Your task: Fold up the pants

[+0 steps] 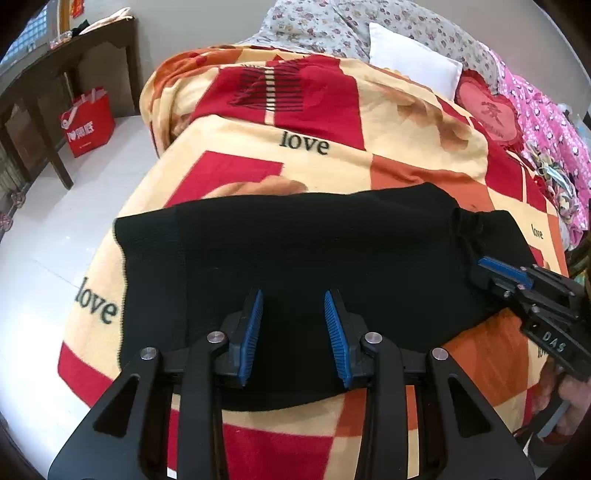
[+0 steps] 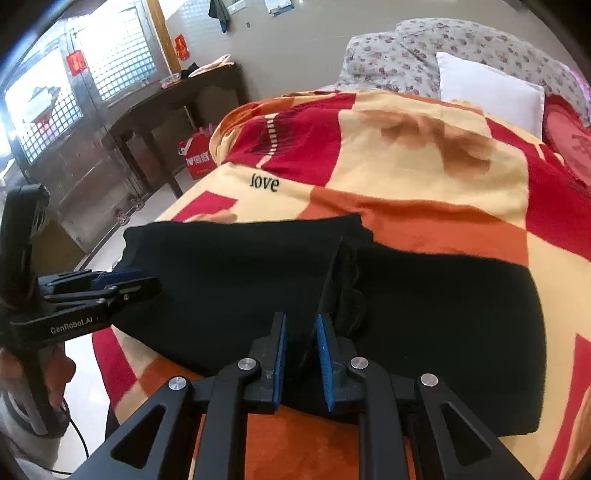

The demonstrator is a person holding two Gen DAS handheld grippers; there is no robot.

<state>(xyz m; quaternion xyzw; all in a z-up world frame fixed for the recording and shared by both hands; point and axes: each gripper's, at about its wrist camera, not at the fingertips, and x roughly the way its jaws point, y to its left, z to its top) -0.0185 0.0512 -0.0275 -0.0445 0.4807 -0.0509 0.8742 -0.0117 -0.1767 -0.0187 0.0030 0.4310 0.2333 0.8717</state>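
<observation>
The black pants (image 1: pixel 303 258) lie flat on a red, orange and cream blanket (image 1: pixel 369 122) on a bed. My left gripper (image 1: pixel 293 306) hovers over their near edge with its jaws open and nothing between them. My right gripper (image 2: pixel 300 328) is closed on a raised fold of the black pants (image 2: pixel 240 280) near their middle. The right gripper also shows at the right in the left wrist view (image 1: pixel 484 266), at the pants' right part. The left gripper shows at the left in the right wrist view (image 2: pixel 122 282).
A white pillow (image 1: pixel 413 62) and a floral quilt (image 1: pixel 325 26) lie at the bed's head, and a red heart cushion (image 1: pixel 487 110) at the right. A dark wooden table (image 1: pixel 55 74) and a red bag (image 1: pixel 88 122) stand on the white floor at the left.
</observation>
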